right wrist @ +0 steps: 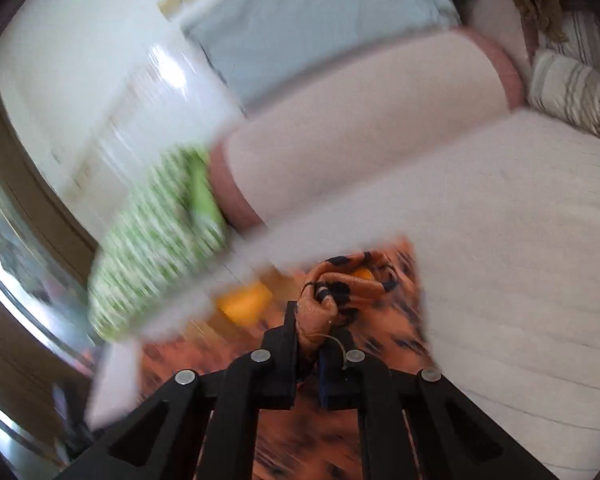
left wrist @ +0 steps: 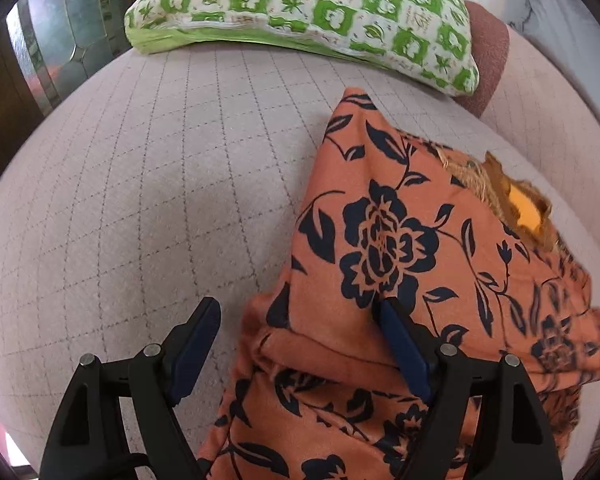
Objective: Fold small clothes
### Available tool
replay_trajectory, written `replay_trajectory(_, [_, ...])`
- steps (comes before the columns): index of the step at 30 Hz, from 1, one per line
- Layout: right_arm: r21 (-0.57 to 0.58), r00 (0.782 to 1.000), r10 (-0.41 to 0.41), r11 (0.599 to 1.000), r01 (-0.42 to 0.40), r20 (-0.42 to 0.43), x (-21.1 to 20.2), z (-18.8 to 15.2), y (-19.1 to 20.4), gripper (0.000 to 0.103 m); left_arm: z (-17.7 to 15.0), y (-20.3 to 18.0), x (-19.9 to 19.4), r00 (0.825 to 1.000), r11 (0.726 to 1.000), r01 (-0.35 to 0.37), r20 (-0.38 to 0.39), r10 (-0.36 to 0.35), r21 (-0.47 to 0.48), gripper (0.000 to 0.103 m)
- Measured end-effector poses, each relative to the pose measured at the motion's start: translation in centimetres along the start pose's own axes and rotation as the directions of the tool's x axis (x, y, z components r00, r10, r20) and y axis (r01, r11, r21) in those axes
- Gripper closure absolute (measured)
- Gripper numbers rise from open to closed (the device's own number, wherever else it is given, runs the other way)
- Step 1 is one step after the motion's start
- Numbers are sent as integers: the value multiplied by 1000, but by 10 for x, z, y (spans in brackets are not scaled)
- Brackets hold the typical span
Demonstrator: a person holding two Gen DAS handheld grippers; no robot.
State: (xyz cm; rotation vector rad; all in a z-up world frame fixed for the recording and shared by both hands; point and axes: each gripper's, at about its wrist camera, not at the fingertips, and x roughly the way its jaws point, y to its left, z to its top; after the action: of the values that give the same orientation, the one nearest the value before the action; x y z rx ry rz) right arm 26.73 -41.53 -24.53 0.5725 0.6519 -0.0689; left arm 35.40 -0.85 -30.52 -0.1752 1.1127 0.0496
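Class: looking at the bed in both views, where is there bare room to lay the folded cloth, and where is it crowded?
Free: the quilted bedcover between the green pillow and the orange cloth, left of the left tongs. Also the bedcover right of the cloth in the right view. Crowded: around the cloth, which the right tongs pinch.

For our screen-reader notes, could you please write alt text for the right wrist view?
The right gripper is shut on a bunched fold of the orange floral garment, with the rest of the cloth spread below on the pale quilted bed. The motion-blurred background shows a green patterned pillow and a pink bolster.
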Motion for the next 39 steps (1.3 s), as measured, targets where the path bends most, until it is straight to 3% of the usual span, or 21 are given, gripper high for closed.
replay_trajectory(2, [18, 978, -91, 995, 96, -187, 29, -15, -25, 91, -2, -2, 0, 1000, 1000, -14, -9, 14, 15, 21])
replay_trajectory(4, [79, 953, -55, 993, 82, -298, 40, -17, -43, 91, -2, -1, -2, 1000, 1000, -11, -16, 11, 8, 21])
replay_trajectory(6, [95, 965, -58, 992, 85, -257, 27, -7, -50, 87, 0, 2, -9, 999, 999, -32, 1, 32, 2, 21])
replay_trajectory(8, [85, 978, -143, 984, 157, -153, 6, 7, -57, 86, 3, 2, -14, 998, 998, -66, 24, 66, 13, 21])
replay_trajectory(10, [145, 979, -185, 970, 197, -90, -7, 17, -71, 86, 6, 1, -20, 994, 996, -93, 51, 92, 18, 21])
replay_trajectory(11, [183, 982, -182, 965, 189, -54, -13, 20, -78, 84, 7, 1, -23, 994, 996, -91, 65, 90, 15, 21])
replay_trajectory(13, [200, 995, -98, 975, 97, -7, -17, 22, -80, 84, 10, -3, -33, 991, 996, -84, 110, 81, 19, 21])
replay_trajectory(15, [134, 998, -18, 991, 26, -60, -1, 17, -58, 84, 11, -11, -39, 989, 996, -77, 133, 71, 40, 21])
replay_trajectory(18, [40, 990, 28, 999, -22, -140, 29, 3, -24, 84, 10, -24, -31, 993, 996, -48, 109, 39, 80, 21])
replay_trajectory(22, [-21, 967, -89, 996, 86, -240, 75, -15, -18, 86, 4, -25, 5, 997, 991, -75, -17, 77, 113, 20])
replay_trajectory(23, [-19, 968, -98, 995, 96, -230, 83, -17, -23, 86, 3, -21, 6, 998, 994, -55, -19, 57, 97, 20])
replay_trajectory(25, [-6, 975, -89, 996, 90, -206, 82, -15, -21, 86, 7, -18, 2, 999, 996, -40, -19, 42, 79, 20])
replay_trajectory(27, [9, 976, -88, 996, 91, -201, 74, -10, -17, 86, 9, -19, -9, 998, 993, -60, 31, 57, 100, 20])
replay_trajectory(29, [14, 986, -50, 998, 53, -161, 62, -6, -10, 86, 11, -23, -20, 994, 990, -85, 82, 76, 110, 20])
replay_trajectory(32, [12, 986, 23, 1000, -21, -167, 52, -11, 6, 86, 10, -31, -29, 993, 989, -55, 107, 41, 134, 20])
replay_trajectory(36, [-28, 969, 42, 998, -50, -242, 58, -28, 27, 86, 1, -47, -26, 987, 974, -113, 135, 87, 197, 20])
replay_trajectory(39, [-95, 937, -41, 995, 8, -346, 79, -51, 33, 85, -4, -55, -12, 987, 961, -142, 104, 120, 239, 20])
